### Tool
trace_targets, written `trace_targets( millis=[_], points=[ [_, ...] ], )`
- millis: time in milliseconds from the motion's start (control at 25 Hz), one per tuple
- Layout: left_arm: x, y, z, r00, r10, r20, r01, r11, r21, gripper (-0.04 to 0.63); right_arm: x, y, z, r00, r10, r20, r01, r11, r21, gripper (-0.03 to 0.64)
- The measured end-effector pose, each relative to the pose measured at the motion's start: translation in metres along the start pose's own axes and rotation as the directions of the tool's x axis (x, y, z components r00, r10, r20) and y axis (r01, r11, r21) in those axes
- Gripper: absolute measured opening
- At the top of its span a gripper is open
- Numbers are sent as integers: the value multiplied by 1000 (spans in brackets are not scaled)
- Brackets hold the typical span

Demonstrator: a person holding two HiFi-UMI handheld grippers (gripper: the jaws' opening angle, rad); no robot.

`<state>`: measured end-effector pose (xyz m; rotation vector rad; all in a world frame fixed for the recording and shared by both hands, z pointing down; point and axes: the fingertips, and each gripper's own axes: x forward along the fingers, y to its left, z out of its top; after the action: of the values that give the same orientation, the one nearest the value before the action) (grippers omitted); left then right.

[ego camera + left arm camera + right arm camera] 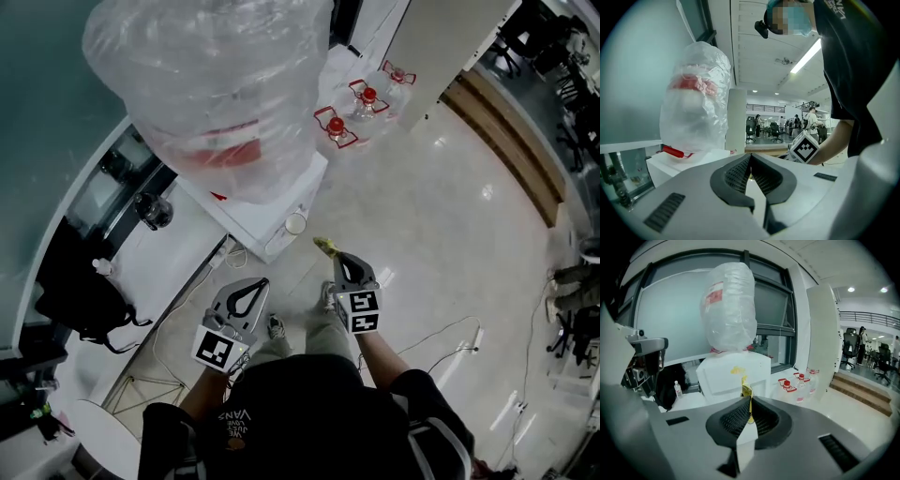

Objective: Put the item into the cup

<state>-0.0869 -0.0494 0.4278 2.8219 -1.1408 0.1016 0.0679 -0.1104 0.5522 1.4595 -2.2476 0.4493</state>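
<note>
The right gripper (336, 255) is clenching a small yellow item (324, 246), perhaps a sachet, by its lower end, so that the rest is sticking out ahead, ready for dropping. It is pointing toward the cup (295, 223), which is sitting on the water dispenser (251, 214) ledge, near but apart. The left gripper (260, 283) is hanging beside it, jaws pressed together on nothing, likely because one hand suffices.

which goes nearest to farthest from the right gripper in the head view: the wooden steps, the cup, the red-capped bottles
1. cup: on the dispenser, just ahead and left of the right gripper
2. red-capped bottles: on the floor, farther ahead
3. wooden steps: farthest, off to the right
</note>
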Motion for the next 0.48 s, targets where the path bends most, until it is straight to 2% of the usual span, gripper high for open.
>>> trace_targets(
  millis=[480],
  points=[
    [57, 19, -25, 989, 124, -76, -129, 990, -57, 20, 121, -24, -28, 984, 132, -119, -149, 979, -142, 46]
  ],
)
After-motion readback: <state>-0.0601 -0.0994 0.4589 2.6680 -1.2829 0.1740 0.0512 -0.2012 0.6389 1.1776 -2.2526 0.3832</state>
